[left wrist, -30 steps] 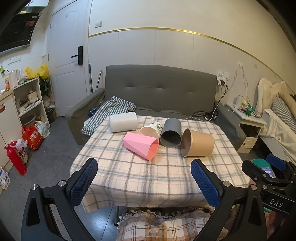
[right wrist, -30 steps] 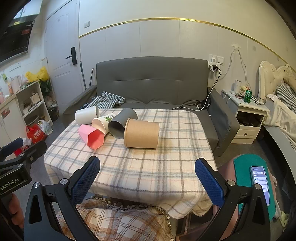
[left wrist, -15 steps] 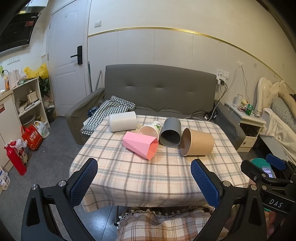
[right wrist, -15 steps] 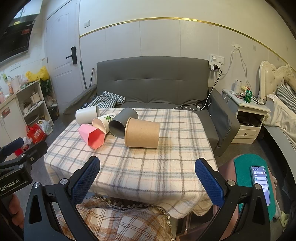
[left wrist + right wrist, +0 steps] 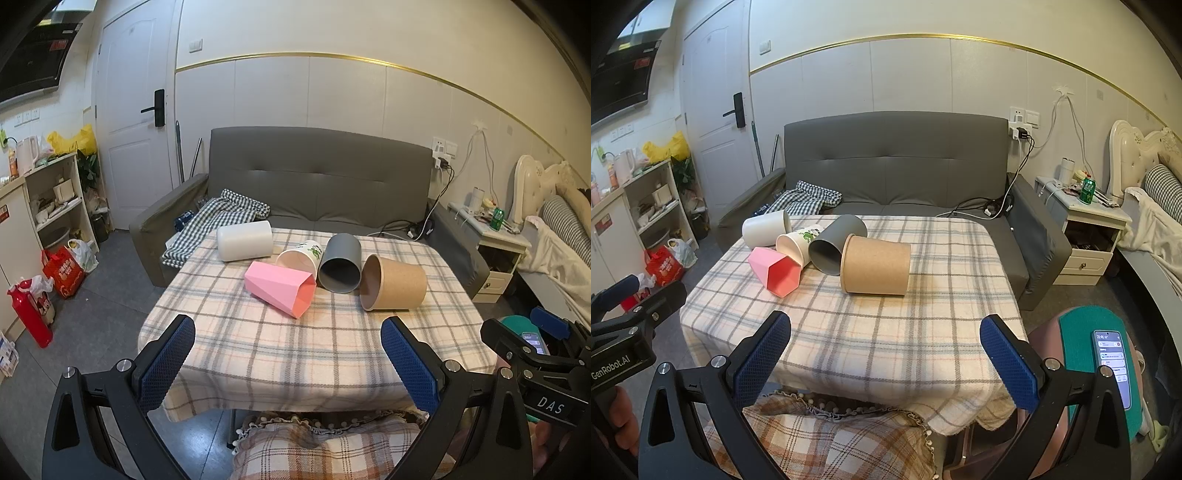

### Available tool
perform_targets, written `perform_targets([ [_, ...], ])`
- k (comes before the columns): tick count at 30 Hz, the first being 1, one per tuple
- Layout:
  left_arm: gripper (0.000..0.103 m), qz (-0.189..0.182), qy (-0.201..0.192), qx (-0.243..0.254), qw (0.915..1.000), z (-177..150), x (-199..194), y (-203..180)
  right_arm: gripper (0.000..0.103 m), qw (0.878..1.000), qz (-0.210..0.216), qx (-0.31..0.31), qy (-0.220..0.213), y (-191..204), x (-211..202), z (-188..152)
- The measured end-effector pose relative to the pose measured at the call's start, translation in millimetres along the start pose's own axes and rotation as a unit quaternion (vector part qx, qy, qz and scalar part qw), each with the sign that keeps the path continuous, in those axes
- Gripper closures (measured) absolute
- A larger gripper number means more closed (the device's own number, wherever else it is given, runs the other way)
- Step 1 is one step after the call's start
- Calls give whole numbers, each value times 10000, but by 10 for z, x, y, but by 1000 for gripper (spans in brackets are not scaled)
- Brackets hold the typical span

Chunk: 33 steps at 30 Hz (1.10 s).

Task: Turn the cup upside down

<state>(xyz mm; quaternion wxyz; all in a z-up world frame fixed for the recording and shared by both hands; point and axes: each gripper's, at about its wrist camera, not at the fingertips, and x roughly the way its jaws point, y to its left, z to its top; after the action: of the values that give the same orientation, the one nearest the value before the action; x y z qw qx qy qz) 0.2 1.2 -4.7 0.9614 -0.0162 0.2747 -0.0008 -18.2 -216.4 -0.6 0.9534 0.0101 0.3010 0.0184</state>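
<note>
Left gripper (image 5: 288, 363) and right gripper (image 5: 886, 354) both hovered level short of the table (image 5: 295, 354), jaws spread wide, holding nothing. Five cups lay on their sides ahead; brown cup (image 5: 875, 265) nearest the right gripper. Only the right view showed a phone (image 5: 1112, 365).

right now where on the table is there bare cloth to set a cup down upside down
The near half of the table is bare, from the pink cup and brown cup to the front edge. The right side beyond the brown cup is bare too. The far left is crowded: white cup, printed cup and grey cup lie packed together.
</note>
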Motion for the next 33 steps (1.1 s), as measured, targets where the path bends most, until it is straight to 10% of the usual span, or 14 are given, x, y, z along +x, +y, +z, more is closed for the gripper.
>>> perform_targets([
  [33,0,102,188,47,9998,-145,133,-54,0,9977,283,-519,323,47,207,-34],
])
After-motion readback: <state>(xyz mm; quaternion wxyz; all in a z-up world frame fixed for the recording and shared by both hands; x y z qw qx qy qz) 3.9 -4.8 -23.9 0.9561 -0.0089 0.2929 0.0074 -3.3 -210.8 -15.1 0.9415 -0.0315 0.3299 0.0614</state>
